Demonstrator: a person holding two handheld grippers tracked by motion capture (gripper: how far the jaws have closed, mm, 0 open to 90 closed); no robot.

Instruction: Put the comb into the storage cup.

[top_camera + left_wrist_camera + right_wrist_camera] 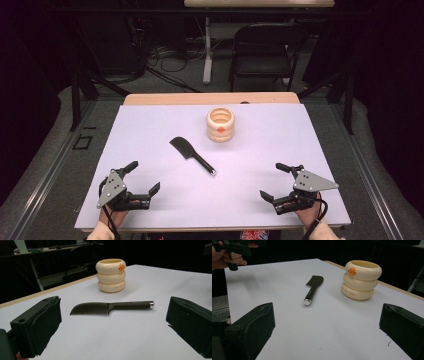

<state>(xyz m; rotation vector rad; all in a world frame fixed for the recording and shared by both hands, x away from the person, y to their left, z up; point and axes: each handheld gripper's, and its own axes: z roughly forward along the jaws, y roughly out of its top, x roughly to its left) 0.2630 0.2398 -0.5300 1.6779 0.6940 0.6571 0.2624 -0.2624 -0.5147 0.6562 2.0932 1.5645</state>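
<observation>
On a wooden table [150,99] lies a pale lilac sheet [280,140] that covers nearly all of its top; only a strip of wood shows at the far edge. Around it the room is dark, with grey floor, a black folding chair [262,47] beyond the table, a white table leg [207,50] and loose cables [167,57] beside it. A black comb [191,155] lies flat near the sheet's middle, its handle toward the right gripper [274,181]. Just behind it, apart, stands a cream cup [220,124] of three stacked rings with an orange mark. Both grippers rest at the near edge, well apart from the comb, nothing between. The left gripper [146,176] gapes wide, holding nothing; the right is likewise spread and bare.
</observation>
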